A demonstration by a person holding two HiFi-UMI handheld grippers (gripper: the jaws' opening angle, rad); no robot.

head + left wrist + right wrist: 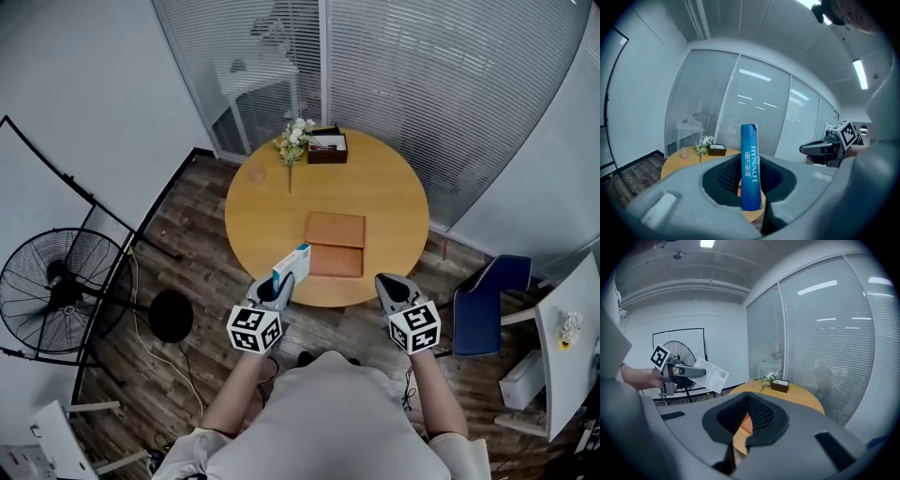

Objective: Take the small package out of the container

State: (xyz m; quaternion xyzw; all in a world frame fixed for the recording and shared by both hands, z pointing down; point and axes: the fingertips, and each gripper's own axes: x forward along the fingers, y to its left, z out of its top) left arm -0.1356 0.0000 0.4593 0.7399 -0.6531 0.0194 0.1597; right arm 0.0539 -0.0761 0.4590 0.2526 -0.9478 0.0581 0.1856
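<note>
The left gripper (283, 279) has its jaws clamped on the small package (292, 263), a slim blue and white carton. The carton sits edge-on between the pads. Its long axis runs straight out along the jaws, and most of its length sticks out past the tips, tilted upward. It is held in the air, clear of everything, just short of the near rim of the round bench (267, 202).

The flat brown container (335, 244) lies on the bench ahead of those jaws and a little to their right, apart from the carton. So the package looks to be out of it, and what remains, I'd judge, is somewhere to set it down.

The right gripper (386, 281) hangs level with the left one, off to its right, jaws pinched together on nothing. It is about as near the container as the left but has no part in the hold.

Room matters more than reach here. Ahead and to the left of the loaded jaws is a broad bare patch of bench. Farther ahead, at the far rim, stand the flowers (294, 139) and a dark box (327, 147), well apart from the carton. Because the carton overhangs the tips, its free end would meet the bench first if the jaws dip. A flatter approach over the near edge looks safer to me.
</note>
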